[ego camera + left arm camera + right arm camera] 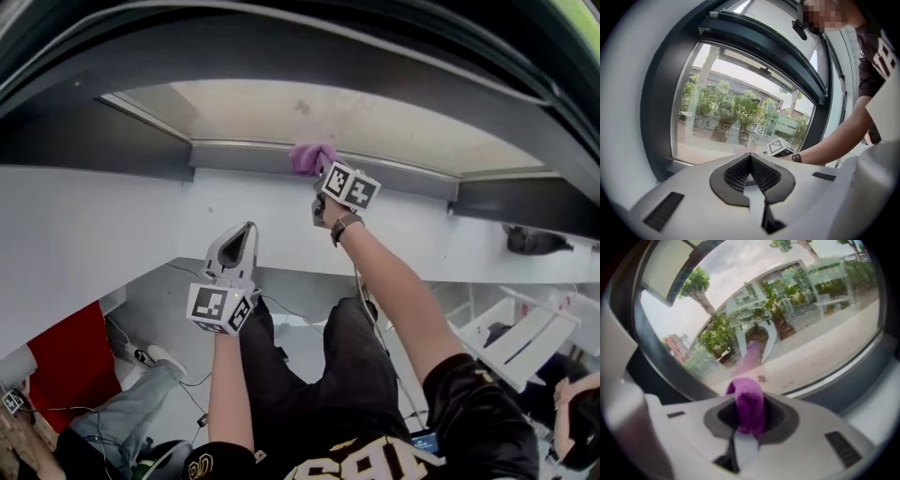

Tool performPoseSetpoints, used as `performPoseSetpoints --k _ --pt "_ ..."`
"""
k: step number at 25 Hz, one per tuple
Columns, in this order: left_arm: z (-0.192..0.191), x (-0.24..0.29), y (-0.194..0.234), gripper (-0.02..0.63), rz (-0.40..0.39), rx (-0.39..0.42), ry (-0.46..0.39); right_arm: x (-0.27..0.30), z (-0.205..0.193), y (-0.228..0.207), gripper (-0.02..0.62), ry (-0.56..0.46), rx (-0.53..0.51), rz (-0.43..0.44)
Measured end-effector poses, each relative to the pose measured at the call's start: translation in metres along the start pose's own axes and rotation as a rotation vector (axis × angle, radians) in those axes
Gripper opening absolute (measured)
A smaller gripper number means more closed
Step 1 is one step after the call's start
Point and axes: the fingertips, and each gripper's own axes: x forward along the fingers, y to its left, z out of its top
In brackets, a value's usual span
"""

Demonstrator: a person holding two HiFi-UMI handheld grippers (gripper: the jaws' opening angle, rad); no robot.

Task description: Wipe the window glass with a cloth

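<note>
**Purple cloth at the bottom edge of the glass, left gripper idle**

So the right gripper [319, 170] is reaching out to the window with a purple cloth [312, 157] pinched in it. The right gripper view shows it nicely: the jaws are clamped on the cloth [750, 406], which sticks out past the tips as a rounded wad. The wad sits at the very bottom of the glass [811, 333], just above the dark frame [853, 385], and its pinkish reflection in the pane runs right down to it, so it looks like contact or as good as. There's also a small smudge on the glass just to the right of the cloth.

In the head view the cloth is low on the glass [375, 117], roughly mid-width, right where the pane meets the frame [244, 157]. The arm on that side is stretched out, with a watch [344, 225] on the wrist.

The left gripper [242, 234] is well back from the window, in front of the white wall [103, 225] below it, pointing up. Its own view shows the jaws of the left gripper [750, 161] closed tip to tip with nothing between them. It faces the glass [736, 93], and the right gripper [780, 146] shows past it, low against the pane.
</note>
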Motion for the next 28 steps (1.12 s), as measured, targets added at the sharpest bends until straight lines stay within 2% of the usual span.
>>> performPoseSetpoints --k 4,8,12,15,16,18,20,22,25,26,28 --pt "-0.014 0.053 -0.094 0.017 -0.065 -0.013 -0.028 -0.068 0.049 -0.140 0.083 -0.060 0.047 -0.097" --pt "-0.038 0.105 -0.194 0.017 -0.150 -0.037 -0.039 -0.129 0.090 -0.251 0.083 -0.164 0.150 -0.176" --pt "-0.045 0.133 -0.271 0.017 -0.217 -0.023 -0.019 -0.165 0.118 -0.316 0.083 -0.201 0.186 -0.224" --pt "-0.032 0.133 -0.307 0.017 -0.237 -0.003 -0.013 -0.194 0.128 -0.332 0.083 -0.221 0.216 -0.250" --pt "-0.023 0.130 -0.314 0.017 -0.235 0.004 -0.011 -0.203 0.129 -0.325 0.083 -0.213 0.217 -0.228" --pt "-0.003 0.119 -0.324 0.017 -0.224 0.019 0.003 -0.218 0.127 -0.287 0.083 -0.167 0.157 -0.123" --pt "0.017 0.103 -0.326 0.017 -0.197 0.040 0.035 -0.244 0.124 -0.226 0.083 -0.117 0.044 0.015" --pt "0.047 0.075 -0.321 0.017 -0.159 0.058 0.032 -0.283 0.124 -0.161 0.083 -0.116 -0.118 0.110" --pt "0.125 0.025 -0.313 0.017 -0.106 0.132 -0.064 -0.354 0.138 -0.060 0.083 -0.249 -0.528 0.122" --pt "0.153 0.009 -0.309 0.017 -0.080 0.165 -0.088 -0.382 0.148 -0.022 0.083 -0.318 -0.615 0.131" --pt "0.196 -0.025 -0.299 0.017 -0.044 0.190 -0.126 -0.440 0.162 0.049 0.083 -0.433 -0.641 0.161"
